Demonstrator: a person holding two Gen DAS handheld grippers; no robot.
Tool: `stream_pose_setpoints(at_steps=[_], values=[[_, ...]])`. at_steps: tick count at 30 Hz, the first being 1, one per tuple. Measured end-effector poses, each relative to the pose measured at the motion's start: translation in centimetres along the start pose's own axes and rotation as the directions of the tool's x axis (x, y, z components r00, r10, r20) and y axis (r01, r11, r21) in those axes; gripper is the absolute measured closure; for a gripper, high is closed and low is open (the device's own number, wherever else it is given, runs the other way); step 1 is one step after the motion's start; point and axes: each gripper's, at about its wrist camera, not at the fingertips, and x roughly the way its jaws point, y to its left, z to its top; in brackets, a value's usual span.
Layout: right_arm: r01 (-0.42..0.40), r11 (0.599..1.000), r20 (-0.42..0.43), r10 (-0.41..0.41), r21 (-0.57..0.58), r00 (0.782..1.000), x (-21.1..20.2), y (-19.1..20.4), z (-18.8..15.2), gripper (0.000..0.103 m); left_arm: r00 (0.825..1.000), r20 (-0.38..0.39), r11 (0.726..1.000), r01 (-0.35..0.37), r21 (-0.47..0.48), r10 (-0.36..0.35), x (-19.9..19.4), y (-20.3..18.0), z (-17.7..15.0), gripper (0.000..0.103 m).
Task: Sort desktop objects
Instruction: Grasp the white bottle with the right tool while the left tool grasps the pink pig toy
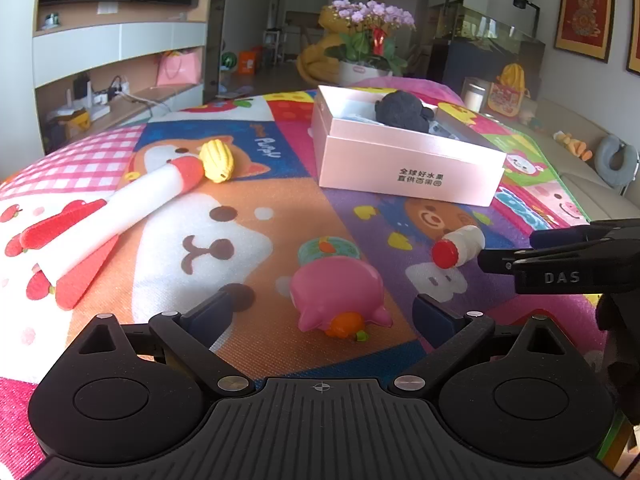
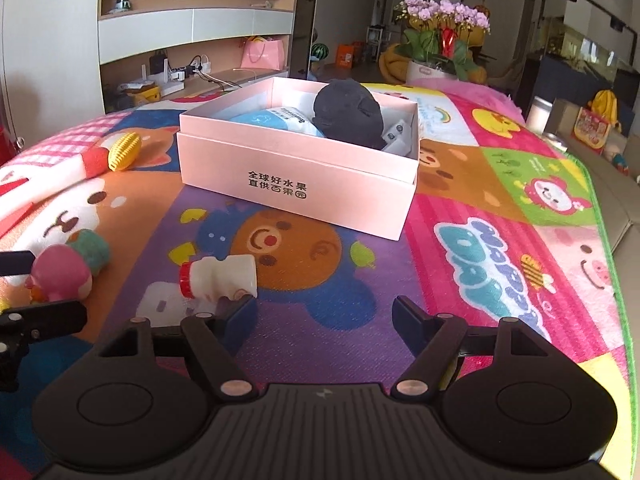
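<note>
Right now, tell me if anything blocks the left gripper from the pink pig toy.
Nothing visible does. The pink pig toy lies on the mat directly ahead of the open left gripper, between its fingers.

Glossy plastic pig toy (image 1: 336, 294) lies on a woven-textured mat (image 1: 248, 248); box (image 1: 408, 164) satin cardboard.

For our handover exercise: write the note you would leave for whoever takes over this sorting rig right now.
Left tongs: open, empty, around the pink plastic pig toy on the mat.
Right tongs: open, empty, beside the small white bottle with the red cap, lying on its side.
Done: black plush toy and blue-white packet in the pink cardboard box.
Left: pig, bottle, yellow ridged toy, white-and-red foam rocket.
</note>
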Motion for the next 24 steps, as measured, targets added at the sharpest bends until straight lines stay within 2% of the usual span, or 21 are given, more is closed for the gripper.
stream_pose_setpoints(at_steps=[5,12,13,15,16,22,24], values=[[-0.122,0.993,0.018,0.122,0.01,0.992,-0.8,0.5,0.2,0.028,1.0,0.0,1.0,0.0,0.0,0.0,0.0,0.0,0.0,0.003],[-0.167,0.985,0.012,0.168,-0.037,0.986,0.5,2.7,1.0,0.028,1.0,0.0,1.0,0.0,0.0,0.0,0.0,0.0,0.0,0.003],[-0.167,0.985,0.005,0.167,-0.038,0.986,0.8,2.9,1.1,0.031,1.0,0.0,1.0,0.0,0.0,0.0,0.0,0.0,0.0,0.003],[-0.179,0.983,-0.012,0.178,-0.04,0.984,1.0,3.1,1.2,0.056,1.0,0.0,1.0,0.0,0.0,0.0,0.0,0.0,0.0,0.003],[-0.188,0.982,-0.021,0.187,-0.037,0.982,1.0,3.2,1.2,0.06,1.0,0.0,1.0,-0.001,0.0,0.001,0.0,0.0,0.0,0.003],[-0.179,0.983,0.007,0.179,-0.03,0.984,-1.0,2.3,0.6,0.06,1.0,0.001,0.999,-0.027,0.031,0.027,0.1,-0.5,0.1,0.003],[-0.172,0.985,0.017,0.172,-0.028,0.985,-1.8,1.8,0.5,0.06,0.999,0.003,0.998,-0.032,0.049,0.032,0.2,-1.0,0.2,0.007]])
